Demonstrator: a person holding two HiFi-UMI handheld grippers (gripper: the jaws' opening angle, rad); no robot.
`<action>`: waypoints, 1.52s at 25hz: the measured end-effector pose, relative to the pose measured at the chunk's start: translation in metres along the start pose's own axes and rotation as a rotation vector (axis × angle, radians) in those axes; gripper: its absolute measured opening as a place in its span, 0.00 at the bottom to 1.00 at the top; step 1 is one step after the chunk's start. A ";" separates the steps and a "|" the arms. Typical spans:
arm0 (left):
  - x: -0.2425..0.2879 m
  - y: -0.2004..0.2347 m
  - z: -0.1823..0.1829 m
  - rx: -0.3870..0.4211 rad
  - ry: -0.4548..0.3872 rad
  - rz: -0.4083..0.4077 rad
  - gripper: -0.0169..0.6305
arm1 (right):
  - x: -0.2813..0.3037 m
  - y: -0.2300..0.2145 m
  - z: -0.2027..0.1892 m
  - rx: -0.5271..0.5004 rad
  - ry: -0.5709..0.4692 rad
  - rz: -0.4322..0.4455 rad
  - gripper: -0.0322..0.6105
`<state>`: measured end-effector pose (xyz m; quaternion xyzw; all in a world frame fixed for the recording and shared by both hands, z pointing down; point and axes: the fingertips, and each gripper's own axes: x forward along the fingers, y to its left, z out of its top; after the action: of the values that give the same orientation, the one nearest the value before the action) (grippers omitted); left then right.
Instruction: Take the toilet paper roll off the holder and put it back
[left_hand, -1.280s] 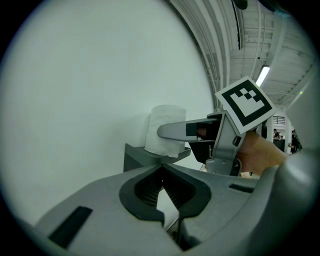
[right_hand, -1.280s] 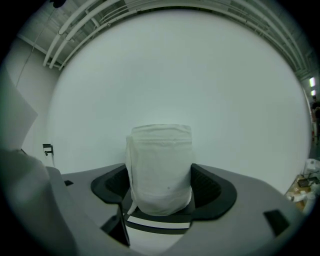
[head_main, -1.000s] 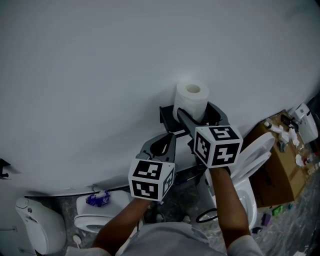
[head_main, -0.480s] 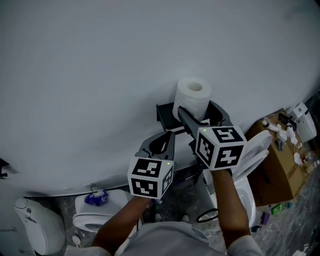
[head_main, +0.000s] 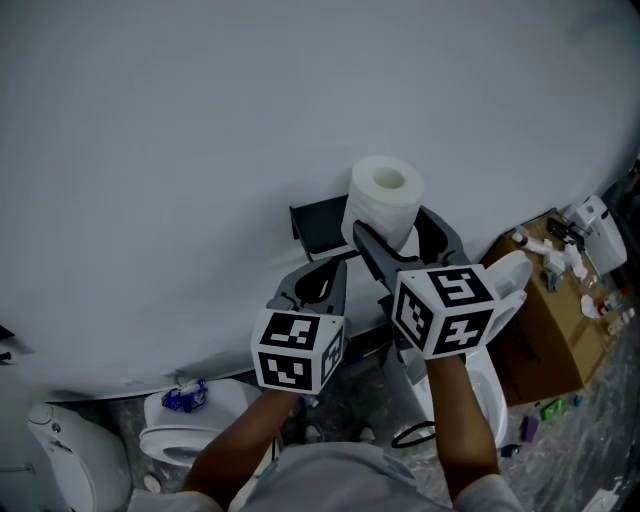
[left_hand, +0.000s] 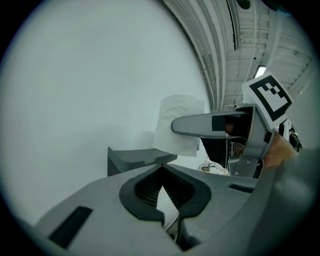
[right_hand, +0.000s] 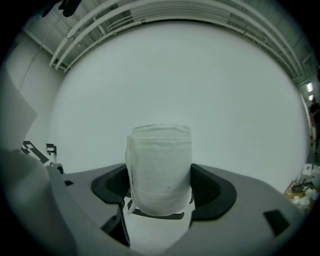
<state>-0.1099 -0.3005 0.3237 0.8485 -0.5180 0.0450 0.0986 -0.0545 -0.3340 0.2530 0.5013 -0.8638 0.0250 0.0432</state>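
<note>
Right claw (head_main: 395, 240) pinches the toilet paper roll (head_main: 385, 190) near the holder (head_main: 318, 225); left claw (left_hand: 162, 192) is pressed together, empty.

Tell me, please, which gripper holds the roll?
The right gripper: its jaws clamp the roll, while the left gripper is shut on nothing.
</note>
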 end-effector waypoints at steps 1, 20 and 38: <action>0.001 -0.003 0.001 0.001 -0.002 -0.003 0.03 | -0.004 -0.001 -0.001 -0.001 -0.001 -0.001 0.62; 0.021 -0.061 0.007 0.025 -0.019 -0.075 0.03 | -0.068 -0.049 -0.037 0.036 0.000 -0.108 0.62; 0.041 -0.103 -0.007 0.046 0.010 -0.122 0.03 | -0.091 -0.083 -0.074 0.040 0.042 -0.179 0.62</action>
<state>0.0003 -0.2893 0.3251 0.8803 -0.4636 0.0550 0.0840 0.0664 -0.2903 0.3174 0.5767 -0.8137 0.0488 0.0536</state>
